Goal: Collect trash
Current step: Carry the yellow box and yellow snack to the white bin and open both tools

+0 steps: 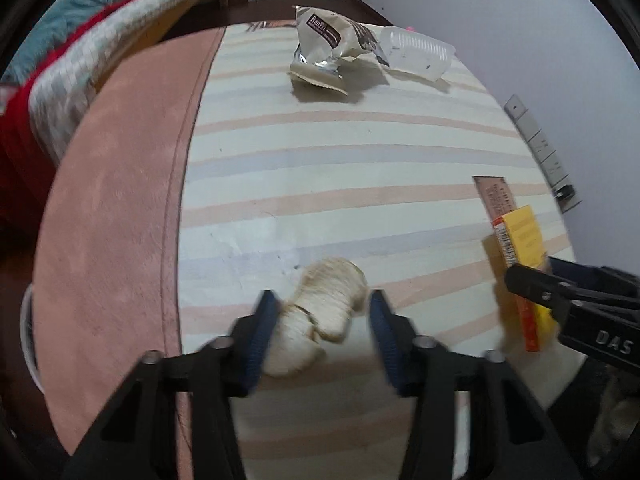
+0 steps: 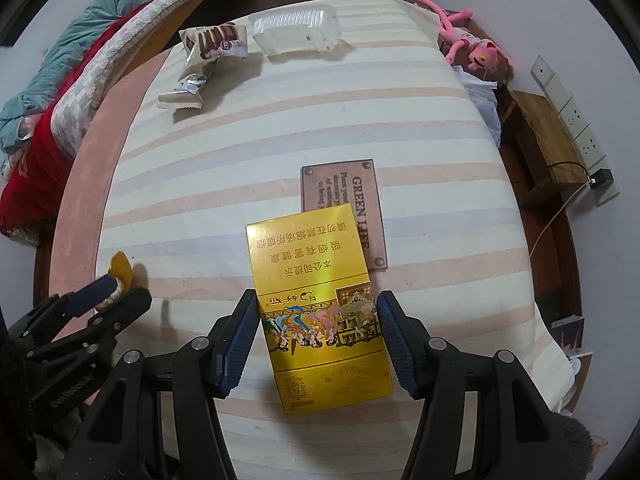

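A pale fruit peel (image 1: pixel 320 312) lies on the striped cloth (image 1: pixel 340 160); my left gripper (image 1: pixel 324 316) is open around it, fingers on either side. It also shows in the right wrist view (image 2: pixel 120 270), yellow on one side. A yellow cigarette box (image 2: pixel 320 304) lies flat between the fingers of my right gripper (image 2: pixel 316 320), which is open, with small gaps at both pads. The box shows in the left wrist view (image 1: pixel 520 248) too. A crumpled snack wrapper (image 1: pixel 332 48) and a clear plastic tray (image 1: pixel 416 52) lie at the far end.
A brown "GREEN LIFE" label (image 2: pixel 352 208) is sewn on the cloth behind the box. A pink border (image 1: pixel 120 200) runs along the left. Bedding (image 2: pixel 60 80) lies left, a pink plush toy (image 2: pixel 476 44) and a wooden stool (image 2: pixel 548 144) right, a power strip (image 2: pixel 576 128) on the wall.
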### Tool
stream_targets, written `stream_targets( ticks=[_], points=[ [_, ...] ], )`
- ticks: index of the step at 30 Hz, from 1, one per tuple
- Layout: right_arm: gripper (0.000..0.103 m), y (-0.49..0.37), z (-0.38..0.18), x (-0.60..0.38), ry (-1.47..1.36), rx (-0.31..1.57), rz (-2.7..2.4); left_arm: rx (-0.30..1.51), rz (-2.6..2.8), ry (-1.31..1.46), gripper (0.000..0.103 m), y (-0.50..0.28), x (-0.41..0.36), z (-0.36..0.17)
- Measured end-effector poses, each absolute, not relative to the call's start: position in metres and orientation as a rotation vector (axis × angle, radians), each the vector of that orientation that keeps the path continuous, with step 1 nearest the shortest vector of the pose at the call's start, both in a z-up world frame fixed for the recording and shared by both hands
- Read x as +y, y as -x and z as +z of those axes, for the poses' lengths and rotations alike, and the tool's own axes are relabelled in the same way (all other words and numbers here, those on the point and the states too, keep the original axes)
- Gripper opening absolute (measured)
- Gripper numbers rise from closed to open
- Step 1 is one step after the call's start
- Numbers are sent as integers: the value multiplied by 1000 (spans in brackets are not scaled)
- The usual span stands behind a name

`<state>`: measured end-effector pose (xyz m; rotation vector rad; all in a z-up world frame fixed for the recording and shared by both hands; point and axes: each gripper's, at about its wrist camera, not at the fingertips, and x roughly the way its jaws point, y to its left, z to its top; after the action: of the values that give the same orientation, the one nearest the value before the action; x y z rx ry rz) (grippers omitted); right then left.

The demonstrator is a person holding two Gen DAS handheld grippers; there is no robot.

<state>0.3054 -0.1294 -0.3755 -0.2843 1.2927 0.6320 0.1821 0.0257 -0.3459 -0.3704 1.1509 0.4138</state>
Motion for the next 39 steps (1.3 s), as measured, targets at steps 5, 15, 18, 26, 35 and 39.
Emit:
stream_targets(
  ticks=[5, 15, 18, 26, 35, 39],
  points=[
    [62, -303, -373, -126, 301, 1280, 639, 1116, 435, 296, 3, -185, 21, -336],
    [61, -289, -336, -120, 292, 1220, 694, 938, 480, 323, 3, -162, 42, -263],
    [61, -280, -316, -111, 289, 1193, 736, 873, 495, 359, 3, -149, 58, -234],
    [61, -246, -260, -59, 263, 1126, 893, 712, 597, 462, 3, -71, 140, -158],
    [61, -146, -243, 91, 331, 1133, 1173, 696, 844, 607, 3, 68, 264, -167],
    [61, -89, -266, 170, 396, 1176, 1278, 740, 927, 754, 3, 135, 320, -212]
  ],
)
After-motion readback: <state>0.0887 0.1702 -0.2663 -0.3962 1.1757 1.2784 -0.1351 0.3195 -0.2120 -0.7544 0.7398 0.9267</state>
